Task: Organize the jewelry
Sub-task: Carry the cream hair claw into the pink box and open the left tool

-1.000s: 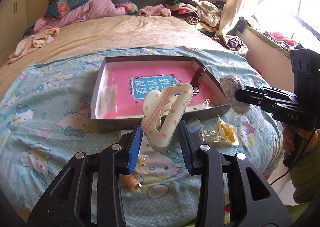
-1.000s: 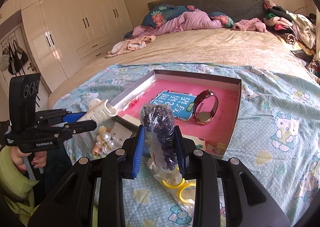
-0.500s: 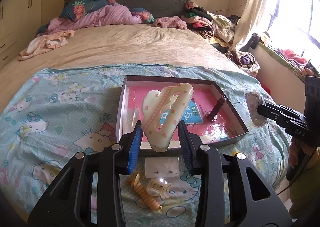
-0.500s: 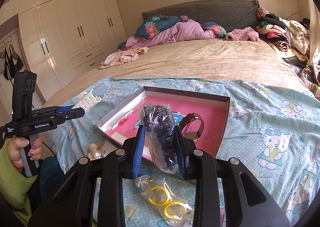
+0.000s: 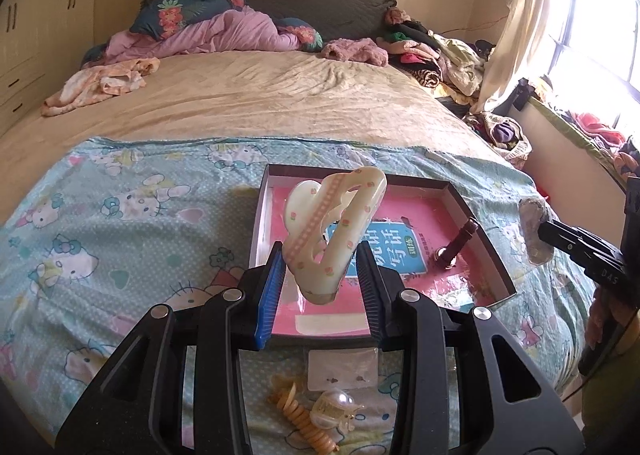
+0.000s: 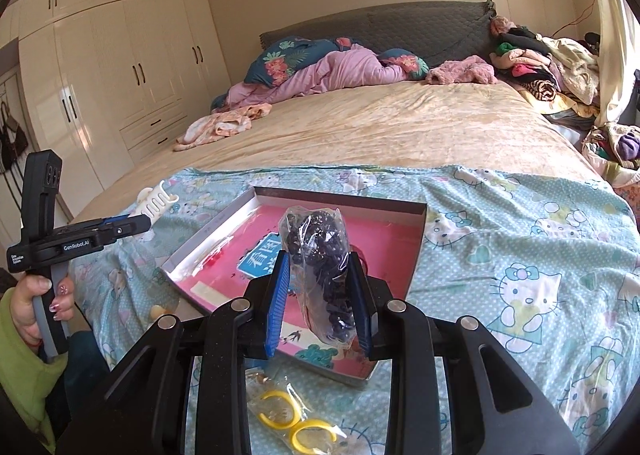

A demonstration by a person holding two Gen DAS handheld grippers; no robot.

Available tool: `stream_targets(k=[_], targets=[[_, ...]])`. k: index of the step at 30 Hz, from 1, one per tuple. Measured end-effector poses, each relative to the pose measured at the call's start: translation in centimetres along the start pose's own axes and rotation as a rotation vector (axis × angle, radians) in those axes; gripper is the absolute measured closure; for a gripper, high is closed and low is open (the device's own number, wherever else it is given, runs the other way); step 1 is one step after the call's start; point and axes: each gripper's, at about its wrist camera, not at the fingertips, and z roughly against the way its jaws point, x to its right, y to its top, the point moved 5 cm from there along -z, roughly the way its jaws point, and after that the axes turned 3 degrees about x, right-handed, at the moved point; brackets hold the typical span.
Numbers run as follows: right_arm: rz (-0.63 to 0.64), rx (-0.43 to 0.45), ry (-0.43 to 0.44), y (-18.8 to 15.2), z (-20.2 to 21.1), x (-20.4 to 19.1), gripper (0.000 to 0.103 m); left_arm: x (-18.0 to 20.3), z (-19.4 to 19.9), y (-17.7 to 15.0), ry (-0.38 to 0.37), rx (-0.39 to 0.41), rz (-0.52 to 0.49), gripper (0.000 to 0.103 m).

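The scene is a bedroom with a wide bed (image 5: 260, 111), and over its near end lies a light blue sheet (image 5: 120, 215) printed with cartoon cats. The left tongs (image 5: 322, 275) are clenched on a cream hair claw clip (image 5: 332, 231) with small pink flowers; the clip stands upright between the blue pads (image 5: 270, 295) and is lifted above the near edge of the box. The right tongs (image 6: 320, 291) are clenched on a clear plastic bag of dark beads (image 6: 320, 255), also held upright, over the near side of the same box.

The box is a shallow tray (image 5: 480, 239) with a pink bottom and a blue label with white characters. Inside it, near the right wall in the left wrist view, lies a dark red wristwatch (image 5: 460, 243).

On the sheet just in front of the tray, below the left tongs, there are a small card of earrings (image 5: 344, 371), a clear small claw clip (image 5: 332, 407) and an orange spiral hair tie (image 5: 304, 423); the clear clip touches the spiral tie. Below the right tongs lies a clear bag with two yellow rings (image 6: 288, 419).

In the right wrist view a hand (image 6: 36, 295) with a green sleeve (image 6: 20, 367) grips the handle of the left tool. At the head of the bed are a purple blanket (image 6: 320, 75) and a pile of clothes (image 6: 540, 63), and white wardrobes (image 6: 100, 75) stand along the wall.
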Motion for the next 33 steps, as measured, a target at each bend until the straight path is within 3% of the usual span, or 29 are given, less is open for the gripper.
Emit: stream_targets(k=[8, 19, 21, 33], targets=[[-0.003, -0.015, -0.025, -0.4, -1.3, 0.6, 0.075, -1.4, -1.9, 0.3, 0.019, -0.019, 0.022, 0.075], [-0.012, -0.056, -0.022, -1.5, -3.1, 0.9, 0.075, 1.0, -5.0, -1.6, -0.019, -0.081, -0.021, 0.075], [-0.013, -0.066, -0.019, -1.8, -3.5, 0.9, 0.075, 1.5, -5.4, -1.8, -0.029, -0.089, -0.029, 0.081], [-0.007, -0.139, -0.003, -3.9, -6.2, 0.3, 0.075, 2.6, -7.5, -3.5, -0.047, -0.148, -0.062, 0.083]])
